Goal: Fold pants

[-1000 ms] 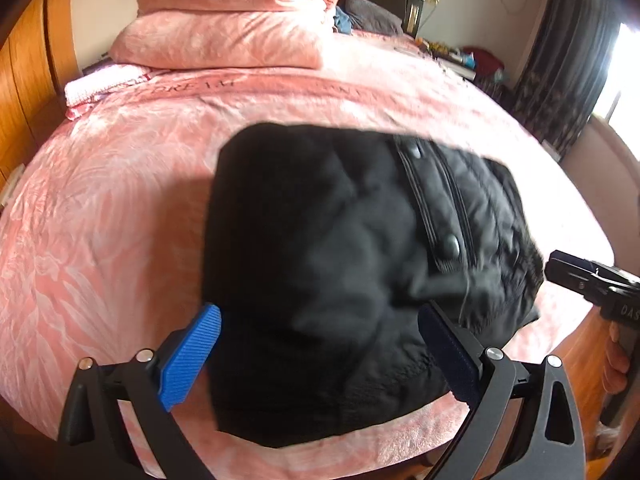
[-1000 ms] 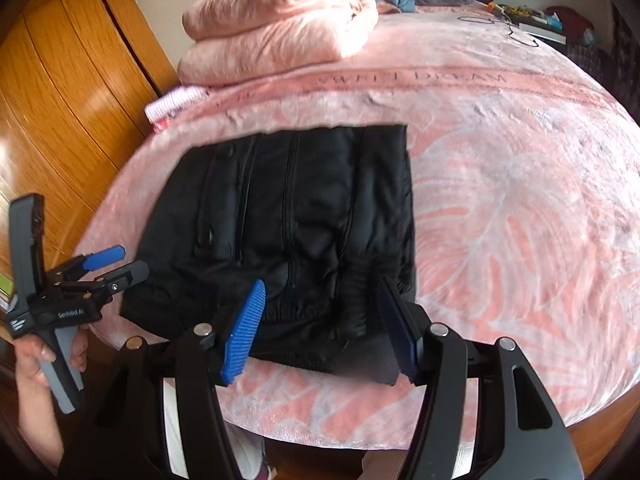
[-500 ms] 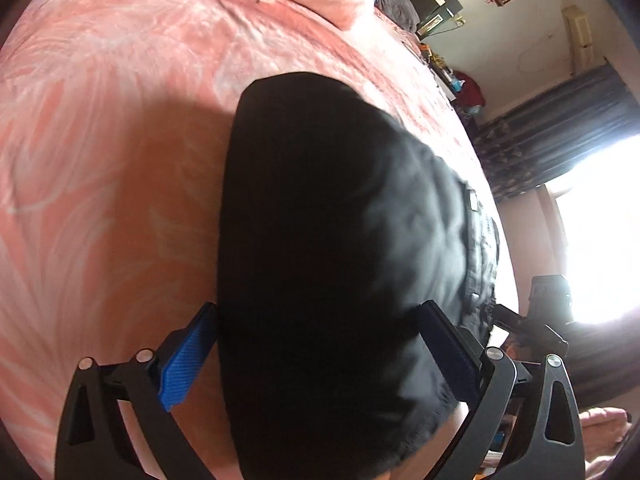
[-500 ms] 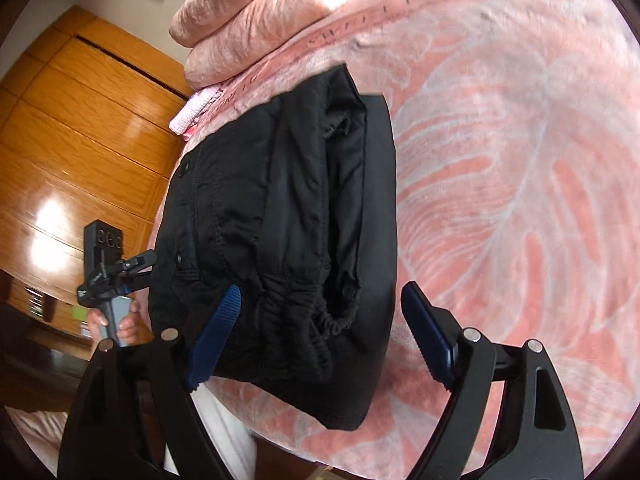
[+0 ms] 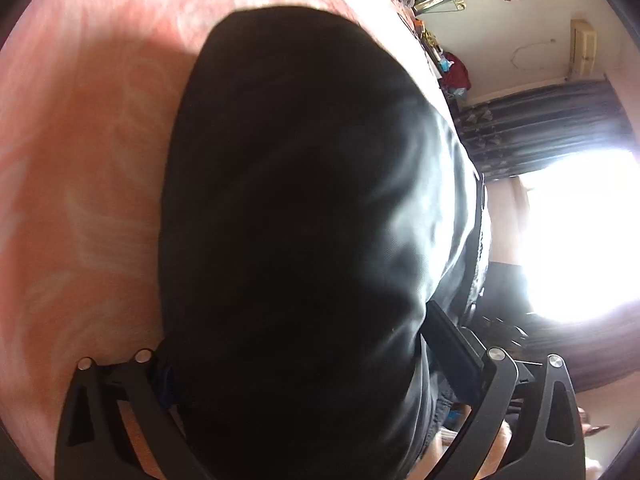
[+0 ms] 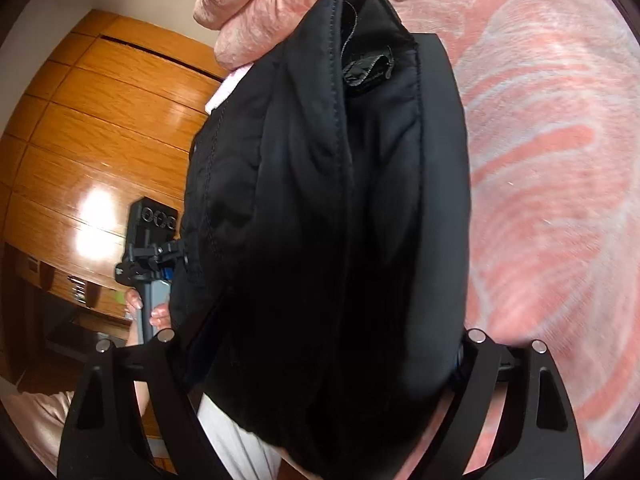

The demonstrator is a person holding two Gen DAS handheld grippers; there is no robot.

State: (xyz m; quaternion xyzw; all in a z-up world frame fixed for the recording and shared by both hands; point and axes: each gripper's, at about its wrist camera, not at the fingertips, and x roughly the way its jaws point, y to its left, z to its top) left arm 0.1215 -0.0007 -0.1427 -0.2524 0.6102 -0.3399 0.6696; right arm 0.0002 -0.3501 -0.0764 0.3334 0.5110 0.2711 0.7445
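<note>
The folded black pants (image 5: 304, 216) lie on the pink bedspread (image 5: 80, 152) at the bed's near edge and fill both views (image 6: 328, 216). My left gripper (image 5: 296, 364) straddles the near left end of the bundle, jaws wide, the fabric between the fingers and covering the left pad. My right gripper (image 6: 316, 364) straddles the near right end the same way, both pads hidden behind cloth. Neither jaw looks closed on the fabric. The left gripper's body (image 6: 150, 240) also shows in the right wrist view, held in a hand.
A stack of pink folded bedding (image 6: 256, 12) sits at the head of the bed. A wooden wardrobe (image 6: 96, 140) stands at the left. Dark curtains (image 5: 552, 120) and a bright window (image 5: 580, 236) are at the right. The person's legs are below the bed edge.
Both grippers have pushed forward and tilted onto the near edge of the pants, so the fabric now sits deep between the open fingers and hides the blue pads.
</note>
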